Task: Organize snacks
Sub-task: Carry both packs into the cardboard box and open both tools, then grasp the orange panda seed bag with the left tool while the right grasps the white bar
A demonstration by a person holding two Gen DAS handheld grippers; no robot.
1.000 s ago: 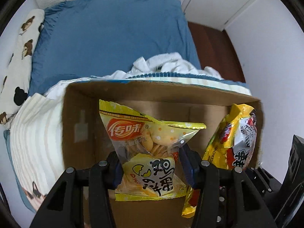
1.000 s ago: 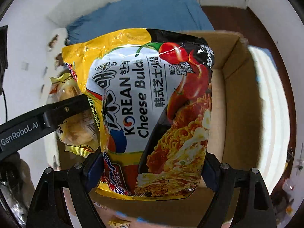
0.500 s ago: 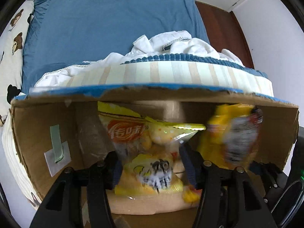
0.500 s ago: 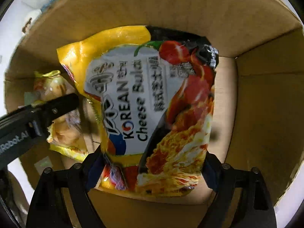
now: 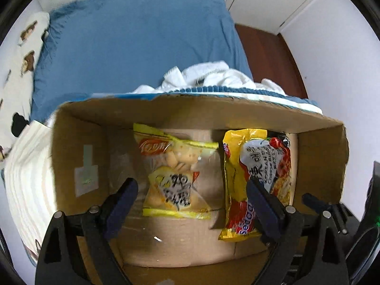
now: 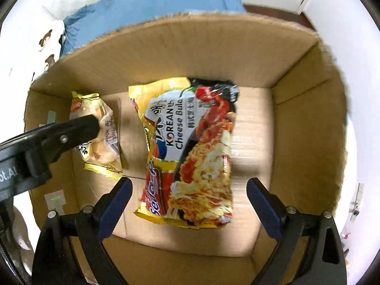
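Observation:
A yellow biscuit bag (image 5: 174, 173) lies on the floor of an open cardboard box (image 5: 78, 142). A Korean cheese noodle packet (image 5: 258, 173) lies beside it to the right. My left gripper (image 5: 192, 190) is open above the biscuit bag, touching nothing. In the right wrist view the noodle packet (image 6: 190, 149) lies flat in the middle of the box (image 6: 304, 123), the biscuit bag (image 6: 99, 128) at its left. My right gripper (image 6: 188, 190) is open over the packet's near end. The left gripper's finger (image 6: 71, 133) reaches in from the left.
The box sits on a striped blanket (image 5: 26, 180) on a bed with a blue cover (image 5: 133, 47). White cloth (image 5: 213, 76) is piled behind the box. A bear-print pillow (image 5: 21, 47) lies at left. White walls and a brown floor (image 5: 268, 54) at right.
Both grippers have opened and let go. The biscuit bag and the noodle packet dropped onto the box floor. Both grippers have pulled back and up a little.

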